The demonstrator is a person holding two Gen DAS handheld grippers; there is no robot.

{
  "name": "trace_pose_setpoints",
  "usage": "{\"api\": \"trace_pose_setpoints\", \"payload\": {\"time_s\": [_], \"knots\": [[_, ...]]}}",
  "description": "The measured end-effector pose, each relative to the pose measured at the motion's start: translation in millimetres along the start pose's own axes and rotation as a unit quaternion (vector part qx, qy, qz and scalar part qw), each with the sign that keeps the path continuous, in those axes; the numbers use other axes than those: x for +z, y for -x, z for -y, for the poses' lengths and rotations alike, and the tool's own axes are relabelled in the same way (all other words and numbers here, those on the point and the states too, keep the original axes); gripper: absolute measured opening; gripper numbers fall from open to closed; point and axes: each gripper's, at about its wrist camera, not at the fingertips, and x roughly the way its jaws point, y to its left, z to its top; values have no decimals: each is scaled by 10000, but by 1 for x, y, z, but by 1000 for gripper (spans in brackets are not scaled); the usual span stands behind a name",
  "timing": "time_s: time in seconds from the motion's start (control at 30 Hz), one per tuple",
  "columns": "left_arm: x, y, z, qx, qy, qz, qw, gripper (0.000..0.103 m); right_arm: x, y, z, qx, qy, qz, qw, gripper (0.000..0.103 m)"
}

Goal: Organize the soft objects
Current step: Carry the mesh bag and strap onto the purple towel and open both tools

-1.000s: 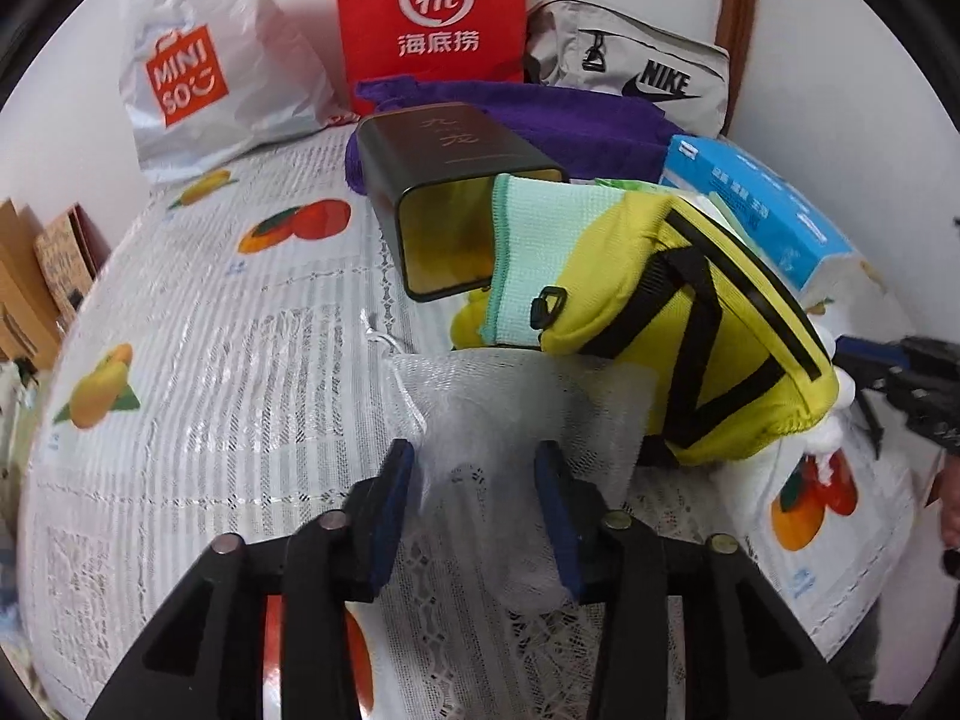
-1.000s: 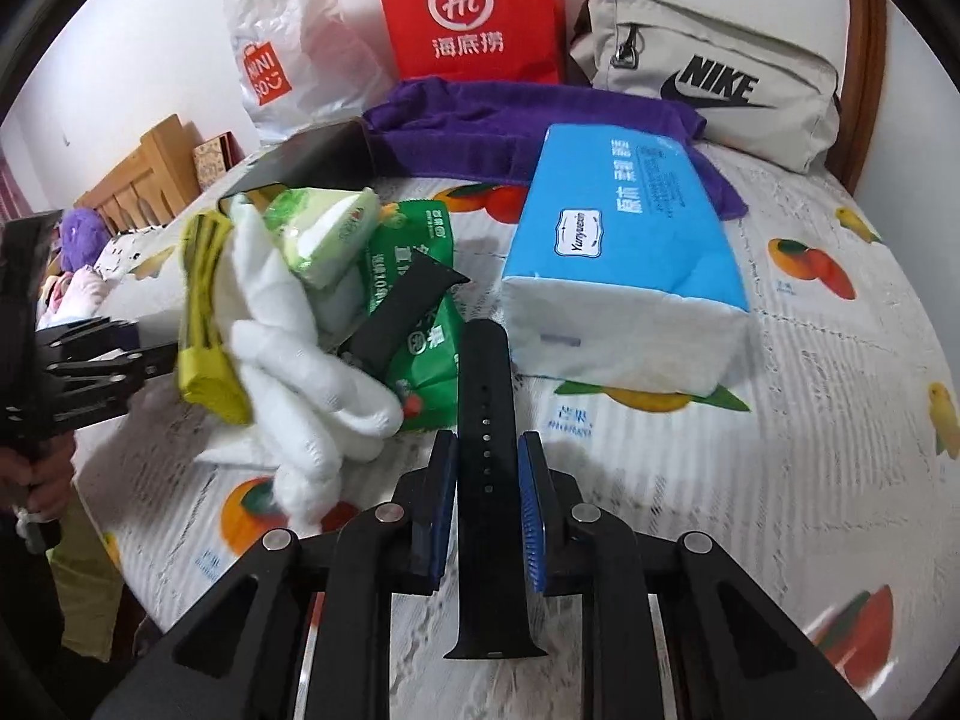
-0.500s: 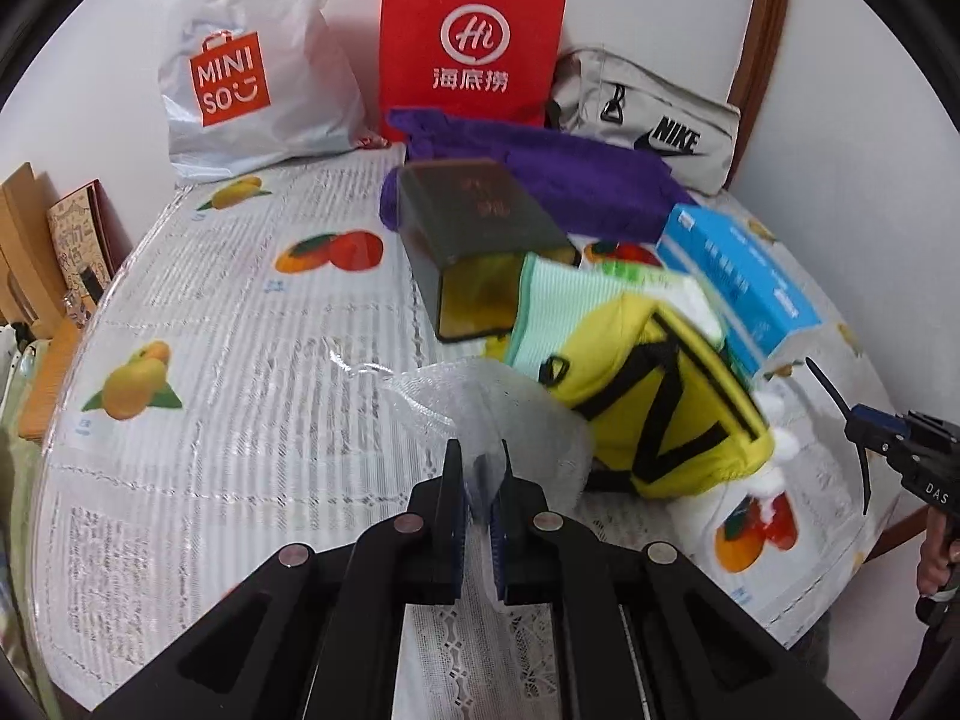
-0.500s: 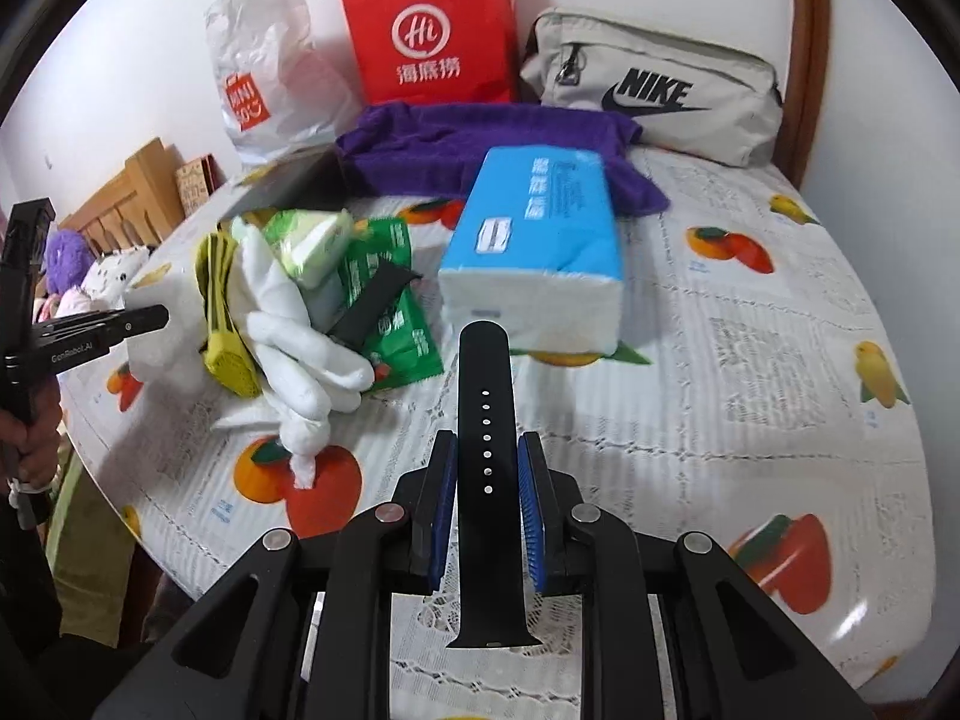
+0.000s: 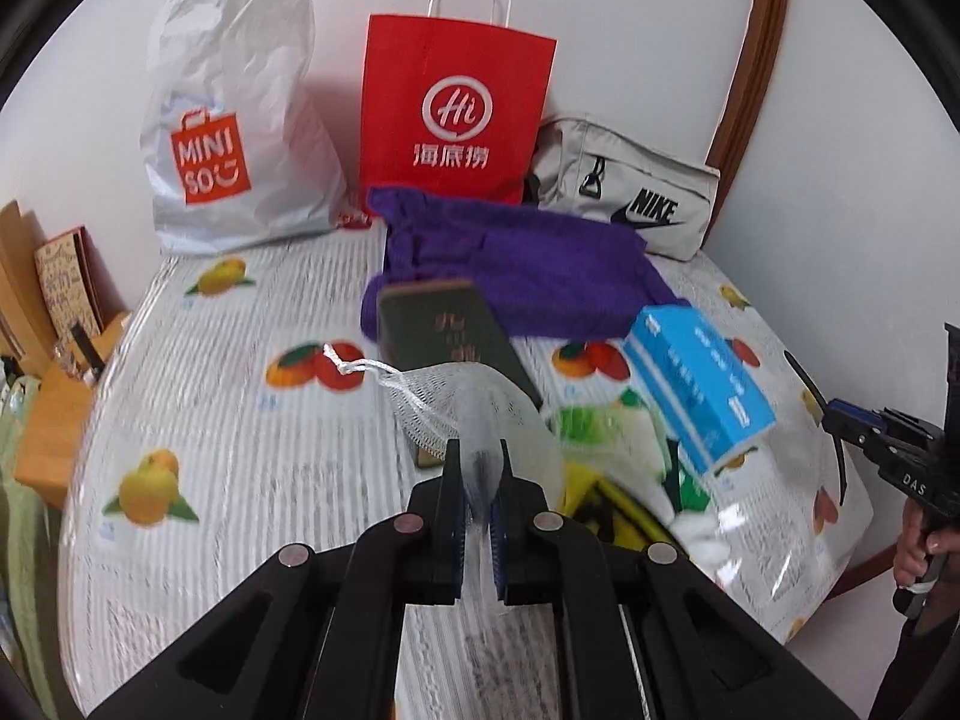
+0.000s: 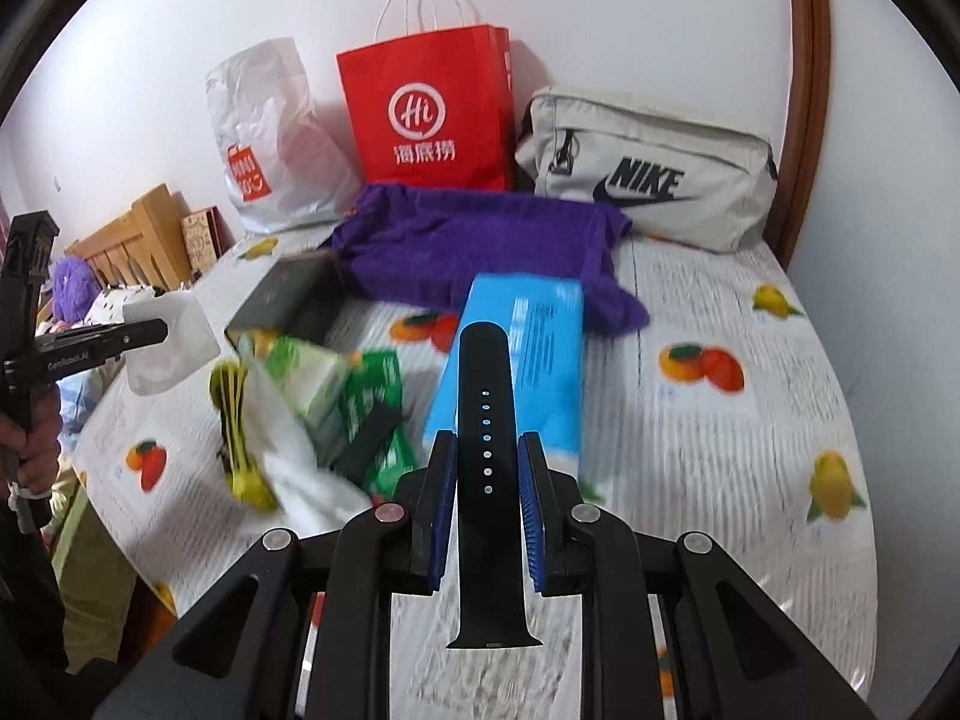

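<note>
The left gripper (image 5: pixel 478 483) is clamped on a thin fold of the white mesh net pouch with a drawstring (image 5: pixel 474 402), held clear above the fruit-print tablecloth (image 5: pixel 240 420); so little net is caught that it could slide free. The right gripper (image 6: pixel 486 468) pinches the black perforated silicone watch strap (image 6: pixel 486 420) by its edges (smooth, so it might twist out). 1 second ago the left jaws stood open around the pouch on the cloth; both grippers have since risen.

Bare tablecloth (image 5: pixel 240 420) at left; clutter pile (image 6: pixel 312 408), tissue pack (image 5: pixel 696 384) centre-right.
</note>
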Motion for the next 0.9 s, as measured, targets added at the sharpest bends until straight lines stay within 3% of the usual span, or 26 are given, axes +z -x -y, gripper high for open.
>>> {"api": "trace_pose_setpoints", "payload": {"time_s": [0.4, 0.9], "knots": [[71, -21, 0, -8, -144, 131, 9998, 7, 81, -48, 8, 66, 60, 137, 9999, 20], [141, -102, -4, -79, -59, 55, 9999, 7, 153, -137, 41, -31, -81, 27, 10000, 20]]}}
